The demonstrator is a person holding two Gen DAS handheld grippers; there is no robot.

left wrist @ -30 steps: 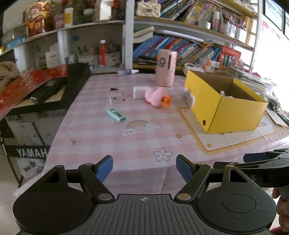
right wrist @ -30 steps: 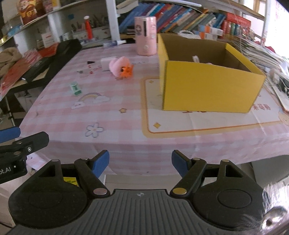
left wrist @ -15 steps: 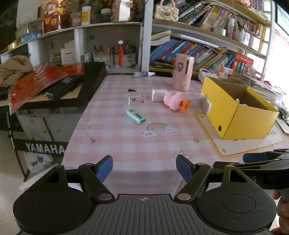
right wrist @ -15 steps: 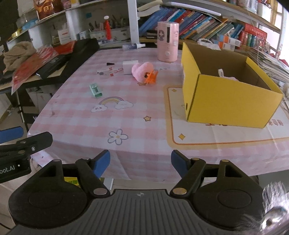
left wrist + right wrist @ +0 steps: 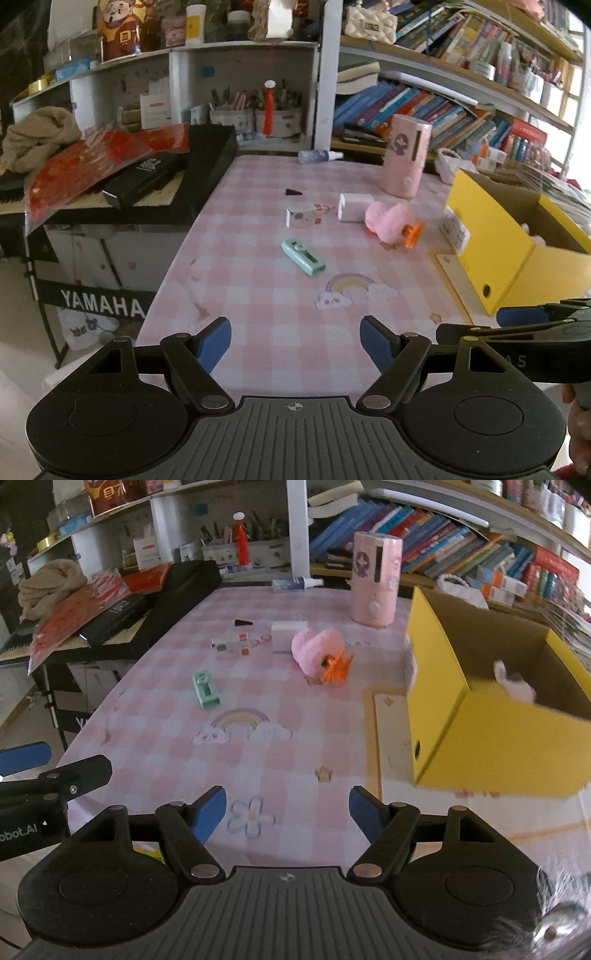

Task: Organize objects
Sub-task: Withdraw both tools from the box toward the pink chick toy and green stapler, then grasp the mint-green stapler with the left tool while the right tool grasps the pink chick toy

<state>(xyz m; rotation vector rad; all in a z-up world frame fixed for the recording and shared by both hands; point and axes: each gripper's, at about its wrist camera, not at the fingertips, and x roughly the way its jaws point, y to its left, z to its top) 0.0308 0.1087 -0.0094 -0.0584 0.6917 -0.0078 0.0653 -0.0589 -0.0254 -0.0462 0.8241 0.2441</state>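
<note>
A yellow cardboard box stands open on the right of the pink checked table, with a pale plush item inside. On the table lie a pink plush toy with orange feet, a mint green stapler-like item, a small white box, a flat white packet and a small black wedge. My left gripper and my right gripper are both open and empty above the table's near edge.
A tall pink cylinder device stands at the back beside a clear bottle lying down. A black Yamaha keyboard with red packets borders the table's left side. Bookshelves line the back.
Both grippers have moved forward over the table and turned left; the objects look nearer. Both stay open and empty. Nothing on the table moved.
</note>
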